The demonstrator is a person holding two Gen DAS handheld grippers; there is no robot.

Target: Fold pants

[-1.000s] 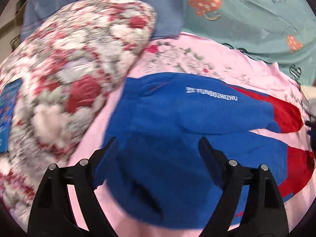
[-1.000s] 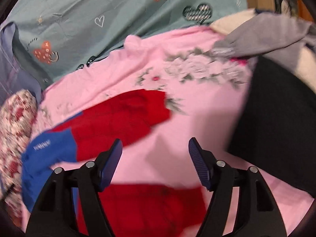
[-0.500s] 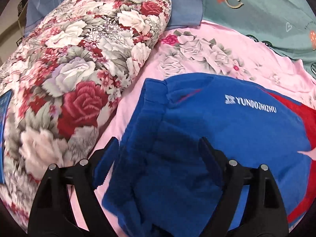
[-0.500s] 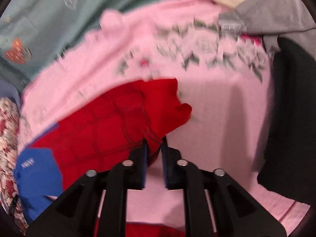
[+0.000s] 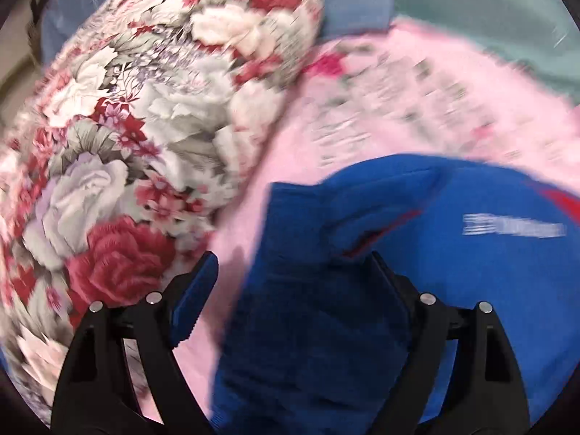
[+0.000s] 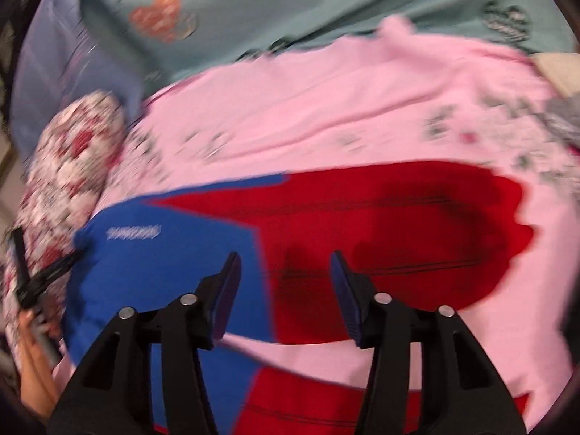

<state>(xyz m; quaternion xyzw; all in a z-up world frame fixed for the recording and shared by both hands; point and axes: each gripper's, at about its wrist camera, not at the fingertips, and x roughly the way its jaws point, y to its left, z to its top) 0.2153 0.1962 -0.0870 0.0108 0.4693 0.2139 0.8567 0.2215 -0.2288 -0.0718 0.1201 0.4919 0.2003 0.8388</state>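
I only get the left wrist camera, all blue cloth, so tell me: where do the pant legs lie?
Observer: Both red legs lie on the pink sheet, a strip of sheet between them.
Operator: Is the right gripper holding one?
Observer: No. The right gripper hovers over the farther leg; its jaws have just been opening, nothing pinched between them.
Operator: Anything beyond the cuffs?
Observer: A grey garment at the sheet's edge.

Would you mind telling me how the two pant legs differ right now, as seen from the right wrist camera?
The upper leg lies stretched out in full, its red cuff end visible on the pink sheet; the lower leg runs off the bottom edge, so its end is hidden. The right gripper hangs open over the upper leg, not the lower. Both are blue turning to red.
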